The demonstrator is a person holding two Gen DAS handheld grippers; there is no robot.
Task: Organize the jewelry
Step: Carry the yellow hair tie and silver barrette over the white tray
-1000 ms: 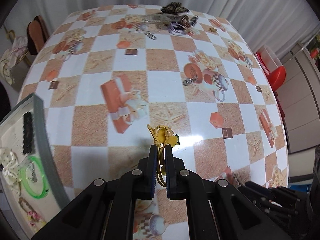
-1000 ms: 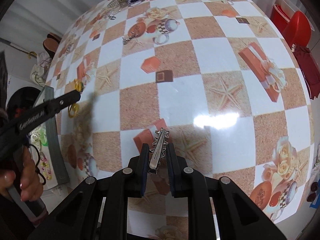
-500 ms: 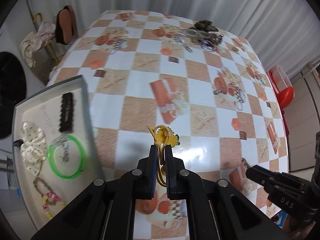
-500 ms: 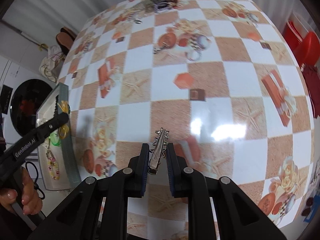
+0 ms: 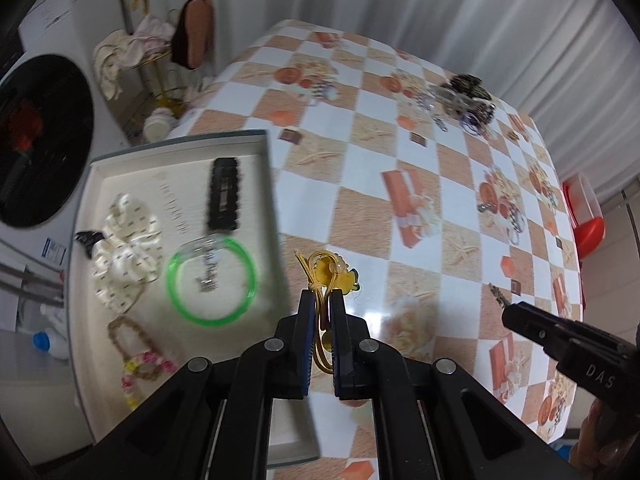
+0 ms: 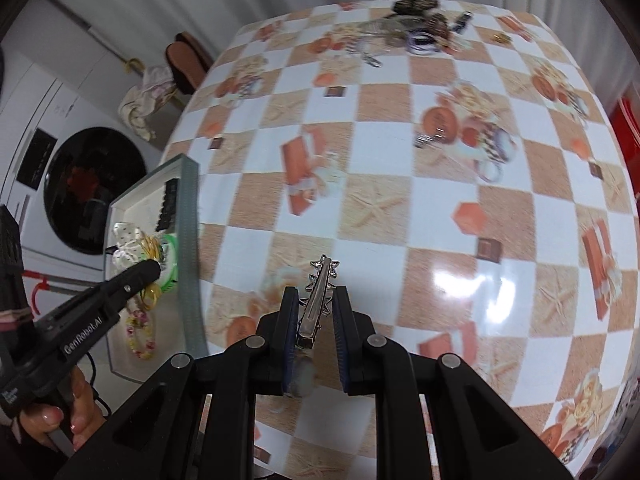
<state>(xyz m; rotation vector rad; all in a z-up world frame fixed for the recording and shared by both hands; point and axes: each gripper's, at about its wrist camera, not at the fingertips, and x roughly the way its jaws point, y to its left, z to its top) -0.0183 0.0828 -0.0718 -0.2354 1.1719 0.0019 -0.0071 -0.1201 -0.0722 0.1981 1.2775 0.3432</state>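
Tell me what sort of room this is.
Probably a laundry or utility corner of a home: a front-loading washing machine stands beside a table with a printed checked cloth, and curtains hang behind.

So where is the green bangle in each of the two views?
Left wrist: green bangle lies left of centre, in the tray.
Right wrist: only an arc shows at the left edge, behind the left gripper.
Shared landmark: black hair clip.

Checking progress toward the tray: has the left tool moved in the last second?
Yes. The left tool, shut on the yellow hair tie, has swung left toward the tray.
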